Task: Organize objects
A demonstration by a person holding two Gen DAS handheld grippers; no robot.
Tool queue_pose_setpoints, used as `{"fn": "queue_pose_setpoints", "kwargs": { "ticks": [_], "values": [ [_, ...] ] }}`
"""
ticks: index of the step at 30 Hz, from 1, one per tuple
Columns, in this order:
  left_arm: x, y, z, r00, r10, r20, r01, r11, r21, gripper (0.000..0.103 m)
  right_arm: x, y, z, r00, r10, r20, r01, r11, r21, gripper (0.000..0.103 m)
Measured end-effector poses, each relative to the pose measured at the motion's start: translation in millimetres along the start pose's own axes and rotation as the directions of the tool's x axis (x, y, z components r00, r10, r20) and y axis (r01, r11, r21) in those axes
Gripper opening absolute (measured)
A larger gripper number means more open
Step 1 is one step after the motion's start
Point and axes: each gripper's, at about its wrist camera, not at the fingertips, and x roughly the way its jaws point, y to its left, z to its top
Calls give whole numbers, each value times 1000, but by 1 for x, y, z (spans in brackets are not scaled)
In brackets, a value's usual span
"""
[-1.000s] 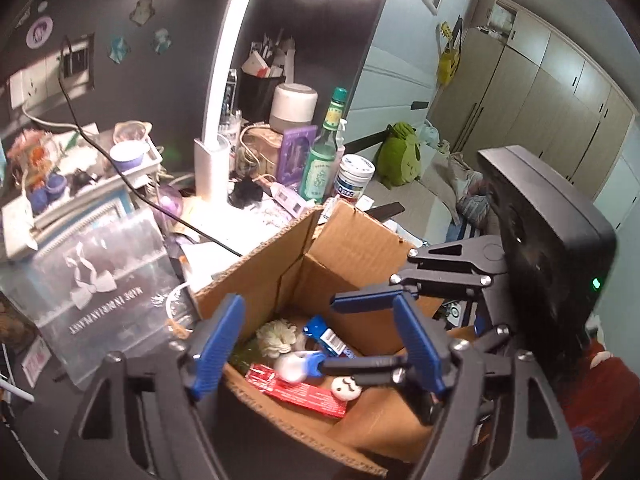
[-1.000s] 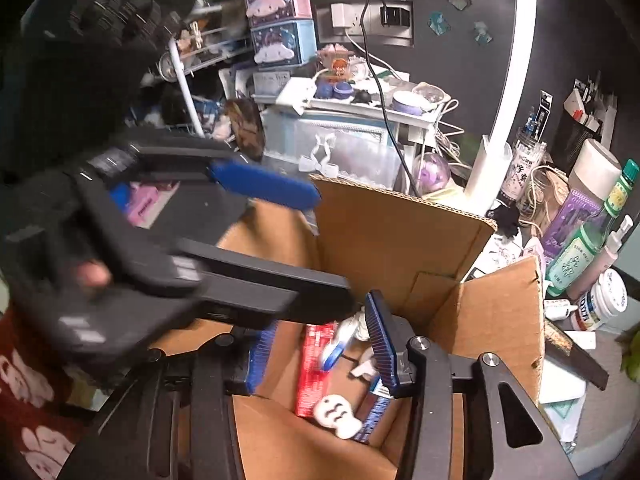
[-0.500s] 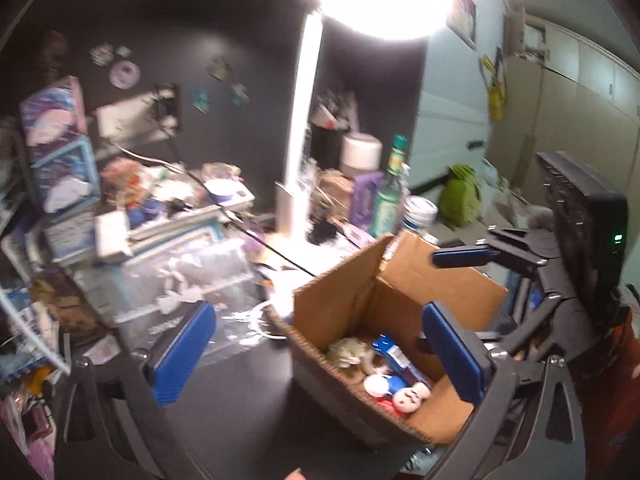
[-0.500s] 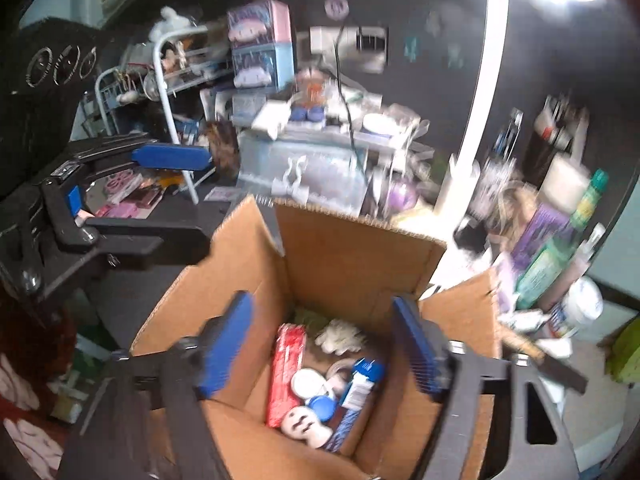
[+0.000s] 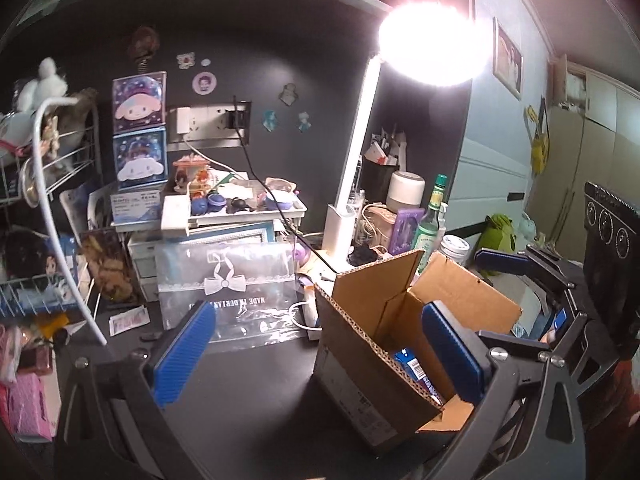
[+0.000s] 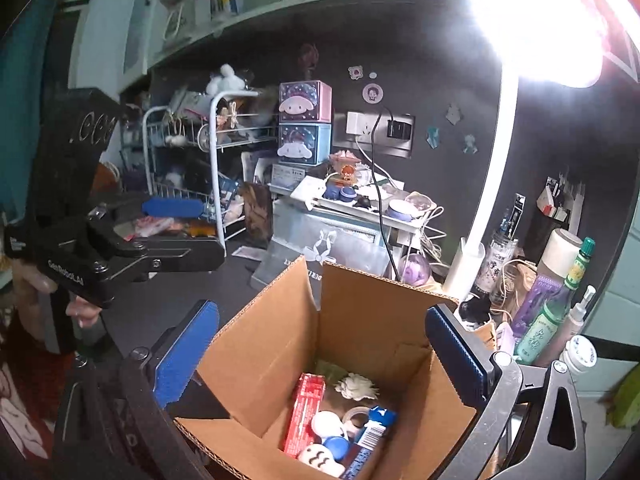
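Cluttered dark desk; cardboard box between opening, empty right gripper jaws, beside wide-open, empty left gripper.

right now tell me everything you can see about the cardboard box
The cardboard box is plain brown corrugated card, upright on the dark desk with its top flaps open and standing up. A printed label shows on its outer side in the left wrist view. Inside lie a red packet, a blue-and-white tube, a white face-shaped item, round white pieces and a pale fluffy thing. Nothing grips it.
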Motion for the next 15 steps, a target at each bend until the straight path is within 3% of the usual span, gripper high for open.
{"fn": "queue_pose_setpoints", "kwargs": {
  "ticks": [15],
  "values": [
    [-1,13,-10,999,49,8,-49,998,-30,102,11,-10,-6,999,31,8,-31,997,77,103]
  ]
}}
